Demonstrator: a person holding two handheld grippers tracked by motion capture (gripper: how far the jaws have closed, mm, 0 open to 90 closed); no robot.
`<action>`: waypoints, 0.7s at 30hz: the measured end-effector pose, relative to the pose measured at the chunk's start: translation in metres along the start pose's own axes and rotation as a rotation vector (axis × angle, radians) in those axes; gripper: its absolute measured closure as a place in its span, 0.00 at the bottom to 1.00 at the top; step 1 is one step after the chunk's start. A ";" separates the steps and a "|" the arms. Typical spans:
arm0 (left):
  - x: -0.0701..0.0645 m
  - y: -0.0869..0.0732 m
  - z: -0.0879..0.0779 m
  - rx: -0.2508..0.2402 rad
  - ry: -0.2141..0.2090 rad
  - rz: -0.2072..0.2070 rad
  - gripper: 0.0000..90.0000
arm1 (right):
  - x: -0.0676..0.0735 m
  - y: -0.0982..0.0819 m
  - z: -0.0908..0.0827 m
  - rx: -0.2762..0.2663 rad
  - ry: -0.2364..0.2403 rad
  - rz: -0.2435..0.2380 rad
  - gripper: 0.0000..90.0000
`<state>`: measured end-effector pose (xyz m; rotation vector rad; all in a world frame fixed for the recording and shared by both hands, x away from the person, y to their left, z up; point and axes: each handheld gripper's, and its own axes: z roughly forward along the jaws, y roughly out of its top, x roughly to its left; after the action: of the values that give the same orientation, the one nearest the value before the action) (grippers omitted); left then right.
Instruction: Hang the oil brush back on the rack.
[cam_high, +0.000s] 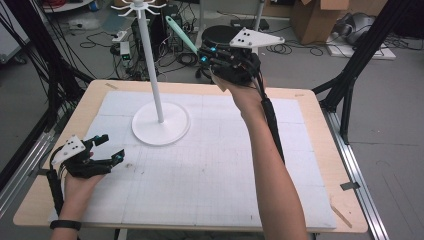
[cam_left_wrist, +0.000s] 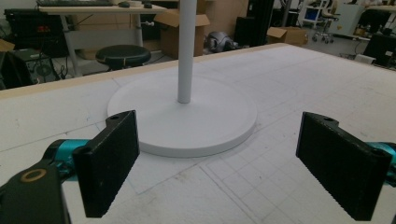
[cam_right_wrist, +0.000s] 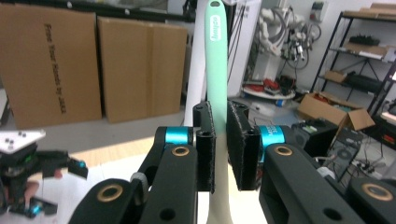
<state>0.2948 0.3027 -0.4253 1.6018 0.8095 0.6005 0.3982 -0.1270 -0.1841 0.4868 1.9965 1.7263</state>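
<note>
Your right gripper is raised at the far side, clamped on the slim mint-green plastic utensil handle. Your left gripper rests near-left, jaws wide, empty.

Mint-green utensil handle; white stand; white gridded mat; black gripper pads, teal accents.
</note>
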 end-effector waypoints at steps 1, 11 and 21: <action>0.000 0.000 0.000 0.001 -0.001 0.000 0.15 | 0.000 0.000 0.000 0.000 0.000 0.000 0.92; 0.001 -0.001 0.000 0.003 -0.004 -0.002 0.15 | 0.005 0.006 0.017 -0.024 -0.002 -0.008 0.92; 0.000 -0.001 -0.001 -0.001 -0.008 -0.003 0.15 | 0.004 0.004 0.026 -0.014 -0.014 0.007 0.92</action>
<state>0.2942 0.3033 -0.4258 1.6010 0.8058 0.5912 0.4091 -0.1022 -0.1834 0.5010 1.9741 1.7353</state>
